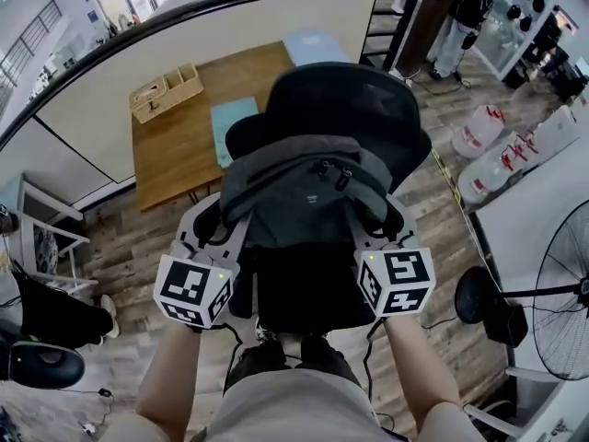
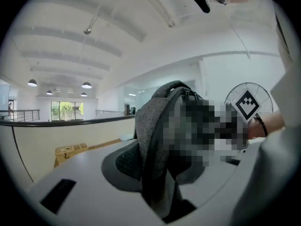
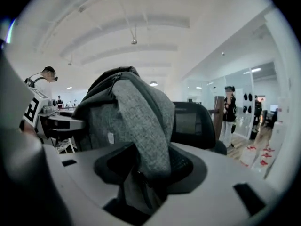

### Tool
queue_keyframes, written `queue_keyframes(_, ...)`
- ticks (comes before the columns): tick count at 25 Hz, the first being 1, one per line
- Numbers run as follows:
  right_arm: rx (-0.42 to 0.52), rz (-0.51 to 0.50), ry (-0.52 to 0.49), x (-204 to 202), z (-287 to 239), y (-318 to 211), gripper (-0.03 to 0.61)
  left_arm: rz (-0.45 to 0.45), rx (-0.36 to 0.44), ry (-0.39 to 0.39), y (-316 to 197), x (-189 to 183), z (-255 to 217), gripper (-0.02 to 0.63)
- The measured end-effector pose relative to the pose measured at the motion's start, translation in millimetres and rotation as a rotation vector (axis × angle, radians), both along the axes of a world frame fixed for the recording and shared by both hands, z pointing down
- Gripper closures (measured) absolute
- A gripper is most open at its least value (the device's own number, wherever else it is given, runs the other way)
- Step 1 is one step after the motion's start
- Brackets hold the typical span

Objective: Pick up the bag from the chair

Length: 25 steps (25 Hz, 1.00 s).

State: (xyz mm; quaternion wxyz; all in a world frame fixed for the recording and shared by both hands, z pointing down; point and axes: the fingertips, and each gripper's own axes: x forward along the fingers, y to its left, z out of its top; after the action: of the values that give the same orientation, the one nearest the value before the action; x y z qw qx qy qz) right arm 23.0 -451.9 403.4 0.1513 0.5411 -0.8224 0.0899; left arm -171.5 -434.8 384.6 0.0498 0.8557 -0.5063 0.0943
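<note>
Presently, both hand-held grippers are clamped on the grey backpack (image 1: 308, 191), 1 at each side; the left hand-held gripper (image 1: 219, 230) has its jaws closed on a fold of grey fabric and a dark strap at the backpack's left edge (image 2: 153, 145); the right hand-held gripper (image 1: 382, 230) grips the matching fold on the right edge (image 3: 141, 126). In each gripper view the fabric is pinched deep between the 2 jaws and rises from them.

The backpack is held between the 2 grippers over the seat of the black office chair (image 1: 363, 99), in front of its backrest, zip side up; whether its underside touches the seat cannot be told.

Beyond the chair stands a wooden worktop (image 1: 175, 150) carrying a wooden organiser (image 1: 166, 90); a curved black railing (image 1: 184, 12) runs behind it. Water jugs (image 1: 483, 132) sit on the floor to the right; a pedestal fan (image 1: 561, 307) stands near the right edge.
</note>
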Motion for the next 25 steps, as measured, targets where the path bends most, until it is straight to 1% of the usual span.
queue_keyframes(4, 0.101, -0.005, 0.018, -12, -65, 15, 0.37, -0.01, 0.111, 0.018, 16, -12, -63, 0.481)
queue_keyframes(7, 0.165, -0.019, 0.023, -20, -103, 28, 0.373, -0.016, 0.2, 0.037, 30, -20, -102, 0.48)
queue_keyframes(12, 0.246, -0.045, 0.03, -30, -141, 57, 0.377, -0.027, 0.338, 0.049, 60, -30, -141, 0.482)
queue_keyframes(14, 0.279, -0.06, 0.03, -34, -149, 68, 0.38, -0.032, 0.373, 0.057, 70, -34, -148, 0.482)
queue_keyframes(17, 0.302, -0.09, 0.022, -40, -153, 82, 0.385, -0.041, 0.379, 0.068, 86, -39, -150, 0.482)
queue_keyframes(21, 0.287, -0.105, 0.004, -43, -142, 100, 0.388, -0.056, 0.378, 0.066, 105, -41, -144, 0.482)
queue_keyframes(25, 0.262, -0.106, -0.018, -50, -125, 105, 0.39, -0.061, 0.349, 0.061, 112, -48, -130, 0.483)
